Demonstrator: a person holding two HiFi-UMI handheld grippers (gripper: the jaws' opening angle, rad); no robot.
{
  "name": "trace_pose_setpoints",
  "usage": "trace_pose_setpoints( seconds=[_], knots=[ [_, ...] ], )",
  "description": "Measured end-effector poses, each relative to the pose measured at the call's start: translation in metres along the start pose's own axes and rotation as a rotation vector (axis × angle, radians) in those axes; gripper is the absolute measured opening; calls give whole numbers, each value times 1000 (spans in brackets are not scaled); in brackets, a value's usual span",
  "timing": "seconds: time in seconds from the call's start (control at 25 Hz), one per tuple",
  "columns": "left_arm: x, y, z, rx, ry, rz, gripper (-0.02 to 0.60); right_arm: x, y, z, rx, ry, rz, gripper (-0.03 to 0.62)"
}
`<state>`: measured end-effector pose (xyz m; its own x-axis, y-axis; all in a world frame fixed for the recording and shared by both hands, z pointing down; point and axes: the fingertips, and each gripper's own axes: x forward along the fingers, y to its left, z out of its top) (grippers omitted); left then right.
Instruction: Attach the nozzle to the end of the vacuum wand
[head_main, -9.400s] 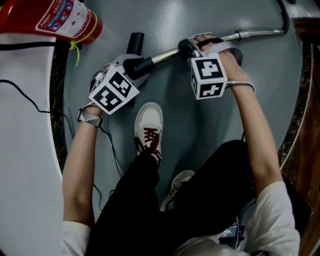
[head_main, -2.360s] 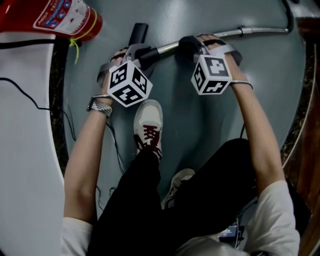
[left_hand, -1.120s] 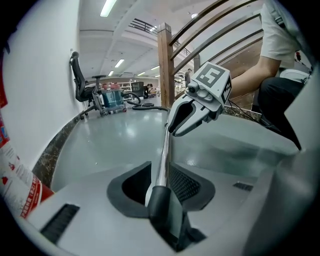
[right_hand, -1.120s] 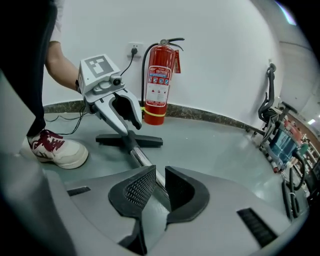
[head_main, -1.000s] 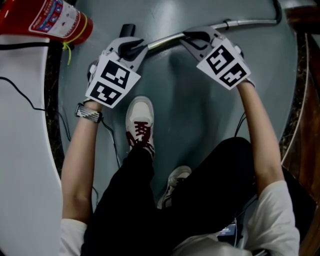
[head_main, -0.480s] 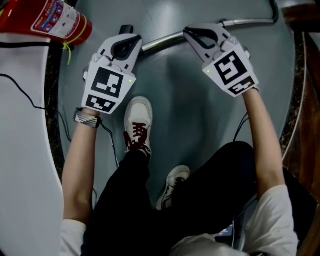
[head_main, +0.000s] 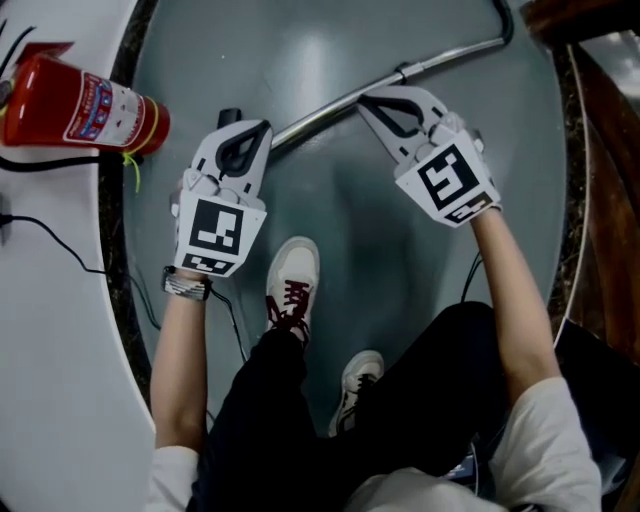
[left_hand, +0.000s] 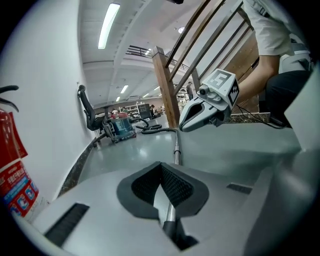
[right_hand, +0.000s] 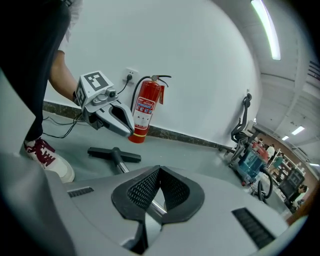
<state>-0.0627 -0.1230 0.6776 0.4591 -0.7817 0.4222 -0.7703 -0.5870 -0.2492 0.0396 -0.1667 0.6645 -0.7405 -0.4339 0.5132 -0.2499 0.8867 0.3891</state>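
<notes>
On the floor (head_main: 330, 45), the wand (head_main: 320, 112) lies below the shut, empty left claw (head_main: 248, 130) and right claw (head_main: 378, 100).

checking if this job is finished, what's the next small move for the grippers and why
Probably just draw both grippers back and stop. The black T-shaped floor nozzle looks already seated on the end of the silver metal vacuum wand, which lies on the grey floor. The left gripper and the right gripper hang above it, jaws together, holding nothing.
</notes>
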Motion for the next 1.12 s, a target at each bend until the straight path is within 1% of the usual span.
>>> trace_pose_setpoints(
  seconds=[0.08, 0.24, 0.36, 0.52, 0.64, 0.8, 0.92, 1.12],
  knots=[
    [0, -3, 10, 29, -6, -18, 2, -12, -12, 5, 12, -13, -38, 28],
    [-3, -9, 28, 61, -8, -52, 1, -38, -31, 11, 5, 4, -100, 28],
    [-10, -2, 43, 55, -4, -55, 2, -54, -43, 15, -6, -10, -144, 28],
    [-14, 7, 70, 44, -25, -50, 2, -79, -60, 19, 15, -11, -203, 28],
    [-15, 14, 89, 51, -41, -53, 2, -88, -69, 34, 21, -27, -216, 28],
    [-13, 19, 114, 78, -51, -90, 2, -100, -82, 52, 23, -26, -230, 28],
    [-11, 28, 130, 88, -52, -104, 2, -107, -96, 63, 16, -24, -270, 28],
    [-9, 50, 169, 67, -70, -108, 2, -120, -124, 83, 40, -27, -301, 29]
  ],
)
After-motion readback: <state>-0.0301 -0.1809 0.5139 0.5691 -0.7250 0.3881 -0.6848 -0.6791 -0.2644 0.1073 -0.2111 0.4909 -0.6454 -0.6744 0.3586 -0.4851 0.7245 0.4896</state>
